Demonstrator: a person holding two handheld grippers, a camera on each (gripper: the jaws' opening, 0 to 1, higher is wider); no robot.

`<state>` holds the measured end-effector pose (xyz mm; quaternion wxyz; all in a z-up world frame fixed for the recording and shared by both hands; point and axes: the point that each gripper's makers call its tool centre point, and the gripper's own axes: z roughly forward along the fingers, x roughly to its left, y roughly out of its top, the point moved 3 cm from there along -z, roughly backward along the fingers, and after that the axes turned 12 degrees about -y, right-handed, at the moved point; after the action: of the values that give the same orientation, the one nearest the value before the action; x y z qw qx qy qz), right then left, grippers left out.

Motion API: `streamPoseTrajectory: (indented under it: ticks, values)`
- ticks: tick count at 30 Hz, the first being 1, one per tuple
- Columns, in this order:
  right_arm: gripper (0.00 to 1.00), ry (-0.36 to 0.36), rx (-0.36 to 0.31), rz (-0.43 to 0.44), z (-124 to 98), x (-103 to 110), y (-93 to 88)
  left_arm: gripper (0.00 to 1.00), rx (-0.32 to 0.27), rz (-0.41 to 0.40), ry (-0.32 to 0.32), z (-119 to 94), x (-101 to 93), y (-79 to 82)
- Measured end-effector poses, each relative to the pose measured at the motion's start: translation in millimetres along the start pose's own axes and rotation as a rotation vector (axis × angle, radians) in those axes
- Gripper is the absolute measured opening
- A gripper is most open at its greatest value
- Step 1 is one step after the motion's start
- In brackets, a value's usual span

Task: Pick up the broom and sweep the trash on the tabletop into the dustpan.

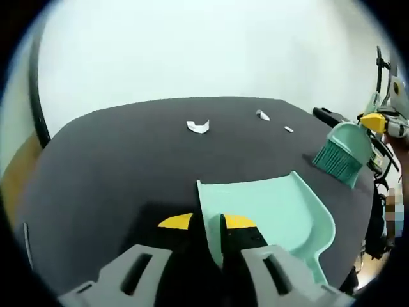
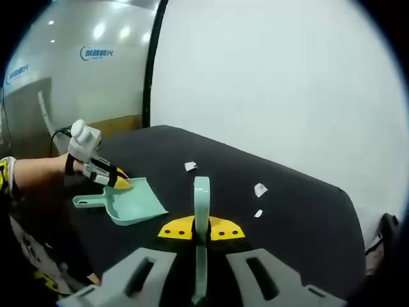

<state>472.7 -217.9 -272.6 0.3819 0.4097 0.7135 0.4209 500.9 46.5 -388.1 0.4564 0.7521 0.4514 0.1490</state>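
Observation:
My left gripper point(image 1: 206, 222) is shut on the side wall of the mint-green dustpan point(image 1: 275, 208), which rests on the dark tabletop point(image 1: 115, 166). At the right, the right gripper point(image 1: 376, 121) holds the green broom point(image 1: 345, 152), bristles down near the table's edge. In the right gripper view my right gripper point(image 2: 201, 229) is shut on the broom's handle point(image 2: 201, 198). To its left lies the dustpan point(image 2: 131, 201), with the left gripper point(image 2: 115, 179) on it. Three white paper scraps lie beyond: one point(image 1: 198, 126), another point(image 1: 262, 116) and a small one point(image 1: 289, 129); the same scraps point(image 2: 190, 166), point(image 2: 260, 189), point(image 2: 258, 213).
A white wall point(image 1: 204, 51) stands behind the table. A black post point(image 2: 150, 64) and a glass partition point(image 2: 77, 70) are at the left. A person's hand point(image 2: 38, 173) holds the left gripper. The table's far edge point(image 2: 287, 169) curves round.

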Motion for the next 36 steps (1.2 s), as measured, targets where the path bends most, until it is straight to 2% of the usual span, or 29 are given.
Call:
streamPoseTrajectory:
  ticks: [8,15,18,20,22,27,31,33,34,36]
  values:
    - [0.05,0.022,-0.014,-0.021,7,-2,0.0,0.16,-0.011,0.008,-0.055,-13,-14.1,-4.3]
    - [0.05,0.032,-0.021,-0.035,10,-5,1.0,0.17,-0.007,-0.005,-0.068,-13,-9.2,-4.0]
    - [0.05,0.054,-0.015,-0.038,11,-6,1.7,0.17,-0.023,-0.004,-0.080,-16,-6.4,-5.0]
    - [0.04,0.089,0.008,0.000,11,-4,1.7,0.18,-0.035,-0.021,-0.094,-20,-7.7,-7.4]
    - [0.04,0.084,0.008,-0.008,13,-4,3.5,0.19,-0.045,-0.044,-0.106,-24,-6.1,-9.4]
    - [0.04,0.102,0.008,-0.012,16,-1,6.9,0.26,-0.069,-0.044,-0.097,-25,5.0,-6.2]
    - [0.04,0.107,-0.003,-0.027,18,-5,14.6,0.29,-0.122,-0.013,-0.107,-31,10.6,-1.1]
    - [0.04,0.122,-0.011,-0.023,19,-3,15.7,0.30,-0.195,0.017,-0.134,-39,9.1,5.6]
    - [0.04,0.134,-0.049,-0.020,19,-1,21.5,0.31,-0.211,0.023,-0.141,-43,9.5,6.1]
    - [0.04,0.145,-0.078,-0.011,20,-2,33.1,0.31,-0.257,0.008,-0.194,-53,7.1,5.8]
